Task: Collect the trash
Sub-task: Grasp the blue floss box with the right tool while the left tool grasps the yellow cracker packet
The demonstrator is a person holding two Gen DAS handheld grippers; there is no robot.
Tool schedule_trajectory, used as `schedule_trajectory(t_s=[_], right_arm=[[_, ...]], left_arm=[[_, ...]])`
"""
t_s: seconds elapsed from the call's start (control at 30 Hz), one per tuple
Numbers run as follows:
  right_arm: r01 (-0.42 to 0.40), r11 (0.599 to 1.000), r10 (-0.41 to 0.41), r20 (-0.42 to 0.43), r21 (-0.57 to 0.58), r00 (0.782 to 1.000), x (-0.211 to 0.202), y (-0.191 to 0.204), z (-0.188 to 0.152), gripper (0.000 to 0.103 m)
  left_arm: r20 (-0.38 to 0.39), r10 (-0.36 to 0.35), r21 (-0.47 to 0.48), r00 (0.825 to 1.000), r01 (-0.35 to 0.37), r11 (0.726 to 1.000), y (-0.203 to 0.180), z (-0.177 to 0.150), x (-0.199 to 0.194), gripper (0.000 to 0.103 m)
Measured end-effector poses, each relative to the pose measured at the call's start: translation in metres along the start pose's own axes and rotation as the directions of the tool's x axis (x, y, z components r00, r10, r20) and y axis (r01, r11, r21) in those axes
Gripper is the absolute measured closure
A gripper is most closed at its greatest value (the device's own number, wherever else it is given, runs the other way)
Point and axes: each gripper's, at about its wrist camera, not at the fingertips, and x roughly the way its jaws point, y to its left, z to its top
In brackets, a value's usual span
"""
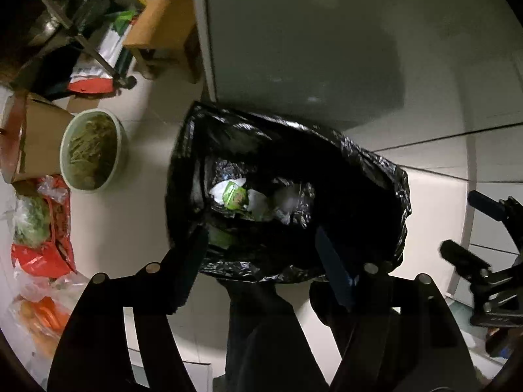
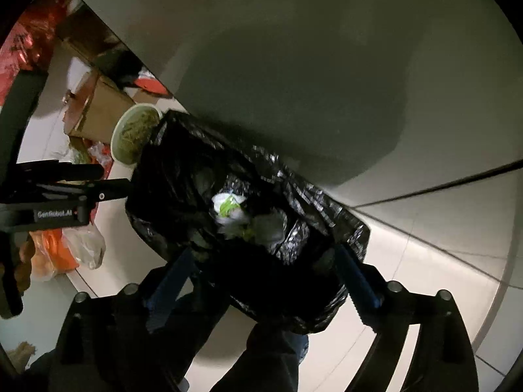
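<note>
The left gripper [image 1: 261,245] points down at the lower middle of its own view, jaws spread wide with nothing between the pads. The right gripper [image 2: 261,268] hangs likewise at the bottom of its view, jaws also wide apart and holding nothing.

Below both, at mid-frame, sits a bin lined with a black trash bag [image 1: 359,170], mouth open. Deep inside lies the trash [image 1: 235,196]: a green-and-white wrapper and crumpled white paper.

At the left of the left wrist view, a pale bowl of greenish strands [image 1: 91,150] stands on the light tiled floor [image 1: 147,124], near the bag but apart from it. Beside the bowl is a cardboard box [image 1: 36,140], and below it red and clear plastic bags [image 1: 42,248]. A pale cabinet front [image 1: 327,32] fills the upper frame.
</note>
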Motion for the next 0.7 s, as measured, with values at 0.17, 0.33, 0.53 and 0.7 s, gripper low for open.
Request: schedule_trajectory(t_s=[0.17, 0.33, 0.53, 0.7], right_arm=[[-0.073, 0.996, 0.079, 0.158, -0.042, 0.984, -0.097, 0.002, 0.006, 0.016], [-0.067, 0.993, 0.109, 0.491, -0.102, 0.864, -0.240, -0.002, 0.020, 0.005], [0.096, 0.990, -0.014, 0.625, -0.099, 0.780, -0.279, -0.040, 0.074, 0.005], [0.148, 0.984, -0.064, 0.582, -0.098, 0.811, -0.260, -0.074, 0.113, 0.005]], left_arm=[[0.119, -0.040, 0.017, 0.992, 0.038, 0.999, -0.001, -0.006, -0.064, 0.036], [0.266, -0.085, 0.049, 0.960, 0.074, 0.996, -0.015, -0.020, -0.132, 0.019], [0.343, -0.143, 0.093, 0.928, 0.118, 0.989, -0.043, -0.014, -0.177, 0.018], [0.431, -0.172, 0.124, 0.886, 0.130, 0.984, -0.063, -0.007, -0.213, 0.015]])
